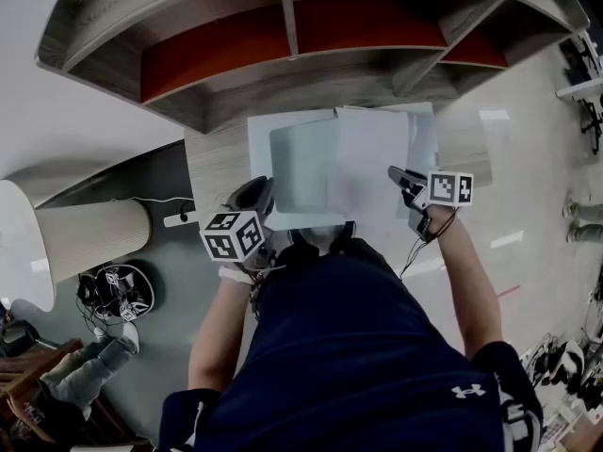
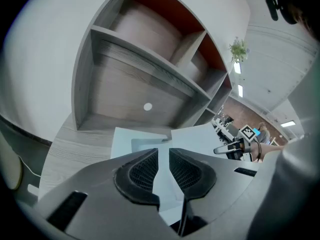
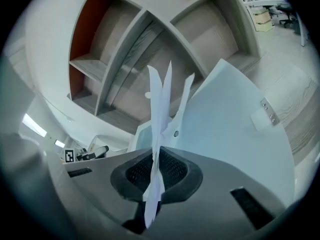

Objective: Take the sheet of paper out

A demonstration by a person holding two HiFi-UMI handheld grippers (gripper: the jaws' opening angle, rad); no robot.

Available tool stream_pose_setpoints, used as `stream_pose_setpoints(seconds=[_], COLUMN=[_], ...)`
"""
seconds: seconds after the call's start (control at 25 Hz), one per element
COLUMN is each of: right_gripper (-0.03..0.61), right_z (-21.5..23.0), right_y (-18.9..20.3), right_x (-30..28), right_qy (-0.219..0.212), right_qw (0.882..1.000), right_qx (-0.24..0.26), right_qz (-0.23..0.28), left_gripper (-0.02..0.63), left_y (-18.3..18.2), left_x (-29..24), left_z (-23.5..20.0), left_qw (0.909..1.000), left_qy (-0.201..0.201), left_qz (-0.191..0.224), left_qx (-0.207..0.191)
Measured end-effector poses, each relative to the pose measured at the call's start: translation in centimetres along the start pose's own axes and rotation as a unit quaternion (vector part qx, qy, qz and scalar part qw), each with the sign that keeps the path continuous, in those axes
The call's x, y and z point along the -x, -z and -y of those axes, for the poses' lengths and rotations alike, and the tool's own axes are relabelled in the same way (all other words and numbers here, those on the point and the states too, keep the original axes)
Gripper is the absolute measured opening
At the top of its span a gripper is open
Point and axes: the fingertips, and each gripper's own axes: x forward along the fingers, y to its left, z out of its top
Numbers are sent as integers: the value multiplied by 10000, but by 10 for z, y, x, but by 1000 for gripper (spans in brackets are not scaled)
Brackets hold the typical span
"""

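Right tool (image 3: pixel 157 159) tight on the sheet of paper (image 3: pixel 162 99)

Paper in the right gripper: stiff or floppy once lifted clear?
Likely floppy: the paper rises edge-on from the right gripper's fingers and its layers splay apart. Probably very light: thin sheets. May crease or slip, since only one edge is pinched.

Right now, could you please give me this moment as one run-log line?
right gripper: shut on sheet | left gripper: jaws apart over folder | folder: on desk
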Motion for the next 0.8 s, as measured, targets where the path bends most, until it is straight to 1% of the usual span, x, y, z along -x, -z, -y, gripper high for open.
stream_pose_setpoints(seconds=[0.32,0.44,0.52,0.6,0.8], right_gripper=[15,15,15,15,15], right_z=[-30,-40,-49,-58,-74], right_y=[-17,-23,-22,-19,-25], right_x=[35,43,45,47,62], right_qy=[-87,15,-55,-121,48], right_qw=[9992,9985,9978,9969,9929], right_qx=[91,88,96,171,528], right_qz=[384,543,652,754,1069], left_gripper=[77,77,74,72,71], left_y=[-19,-33,-39,-44,-63], left_x=[9,11,14,19,27], left_z=[9,11,14,18,34], left_qw=[9997,9993,9988,9983,9965], left_qy=[153,161,165,171,281], left_qz=[162,325,449,549,770], left_qx=[-56,-92,-68,-57,-160])
